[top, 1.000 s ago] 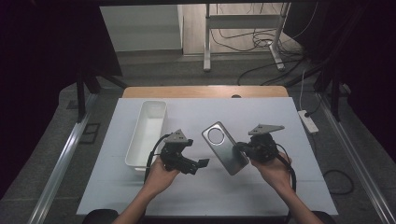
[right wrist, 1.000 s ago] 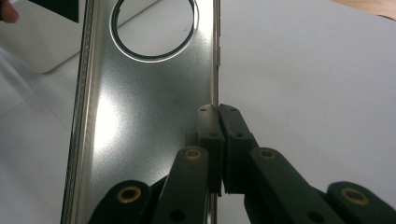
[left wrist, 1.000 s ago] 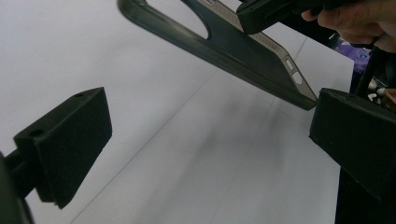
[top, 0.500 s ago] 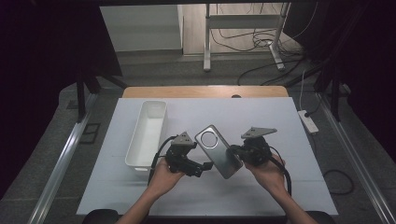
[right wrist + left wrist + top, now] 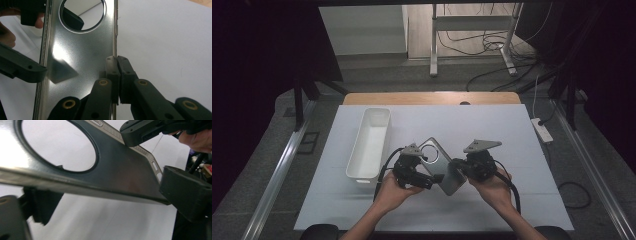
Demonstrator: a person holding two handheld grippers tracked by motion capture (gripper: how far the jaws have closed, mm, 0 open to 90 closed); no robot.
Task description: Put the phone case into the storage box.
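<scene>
A white tray [image 5: 368, 144] sits at the left of the counter [image 5: 512, 130]. My left gripper [image 5: 424, 179] has its jaws spread wide around one edge of the phone case [image 5: 443, 162], held above the counter's middle. My right gripper [image 5: 458, 167] has its jaws pinched tight on the case's opposite edge.

A tray [image 5: 369, 144] lies on the table [image 5: 492, 125], left of its middle, running from back to front. To its right, near the front edge, a case [image 5: 443, 165] sits between the left gripper [image 5: 432, 181] and right gripper [image 5: 458, 165].
</scene>
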